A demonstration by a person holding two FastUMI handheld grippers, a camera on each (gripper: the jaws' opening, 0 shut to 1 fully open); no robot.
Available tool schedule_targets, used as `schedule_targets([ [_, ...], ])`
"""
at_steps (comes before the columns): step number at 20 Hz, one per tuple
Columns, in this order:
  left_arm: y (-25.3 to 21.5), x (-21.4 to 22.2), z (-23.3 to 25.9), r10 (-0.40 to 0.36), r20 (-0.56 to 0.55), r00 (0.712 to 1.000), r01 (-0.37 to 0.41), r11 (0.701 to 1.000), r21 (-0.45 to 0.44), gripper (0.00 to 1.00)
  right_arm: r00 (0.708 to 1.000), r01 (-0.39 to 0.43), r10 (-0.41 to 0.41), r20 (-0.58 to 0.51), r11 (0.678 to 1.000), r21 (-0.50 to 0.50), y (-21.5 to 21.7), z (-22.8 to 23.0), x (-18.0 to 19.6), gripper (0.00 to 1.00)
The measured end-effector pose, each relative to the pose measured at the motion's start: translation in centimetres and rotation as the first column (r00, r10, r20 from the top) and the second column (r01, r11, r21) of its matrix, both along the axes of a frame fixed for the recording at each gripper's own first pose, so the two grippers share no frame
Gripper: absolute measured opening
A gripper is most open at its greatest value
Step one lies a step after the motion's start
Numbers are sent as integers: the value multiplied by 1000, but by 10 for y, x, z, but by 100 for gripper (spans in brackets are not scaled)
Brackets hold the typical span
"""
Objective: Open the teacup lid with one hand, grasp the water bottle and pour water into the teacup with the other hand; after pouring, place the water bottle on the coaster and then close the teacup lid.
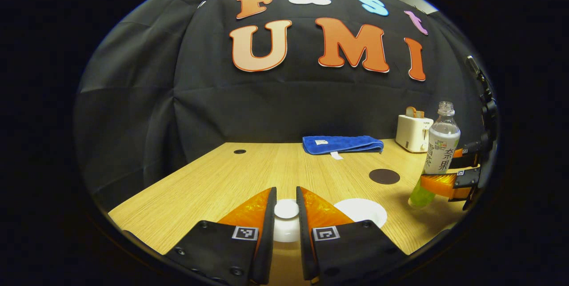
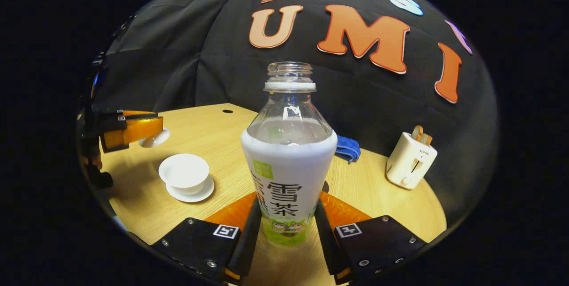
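Bottle (image 2: 289, 166) clamped in right claw (image 2: 286, 228).

My left gripper (image 1: 286, 215) hid most of the teacup lid (image 1: 286, 209) between its fingers, and the teacup (image 1: 362, 211) beside it was half covered by my right-hand finger. In the right gripper view, the water bottle (image 2: 289, 161) blocked the coaster (image 2: 326, 186) and most of the blue cloth (image 2: 349, 148), and my own fingers hid the bottle's base.
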State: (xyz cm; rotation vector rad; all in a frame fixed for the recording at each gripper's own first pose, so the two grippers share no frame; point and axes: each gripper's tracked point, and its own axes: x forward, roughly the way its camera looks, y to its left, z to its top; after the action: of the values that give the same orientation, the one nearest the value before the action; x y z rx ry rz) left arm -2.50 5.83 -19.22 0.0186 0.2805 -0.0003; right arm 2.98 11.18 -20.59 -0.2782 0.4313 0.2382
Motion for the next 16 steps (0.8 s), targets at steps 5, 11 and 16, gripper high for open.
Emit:
schedule_targets([
  [5,22,-5,2,25,7,1000,-25,999,22,31,991,-87,110,76,964,-252,12,14,12,65],
  [11,39,-10,1,47,12,999,-47,999,21,31,975,-94,180,130,865,-492,16,19,26,64],
  [16,50,-13,-4,60,6,998,-60,998,8,31,953,-86,251,171,762,-641,21,29,36,64],
])
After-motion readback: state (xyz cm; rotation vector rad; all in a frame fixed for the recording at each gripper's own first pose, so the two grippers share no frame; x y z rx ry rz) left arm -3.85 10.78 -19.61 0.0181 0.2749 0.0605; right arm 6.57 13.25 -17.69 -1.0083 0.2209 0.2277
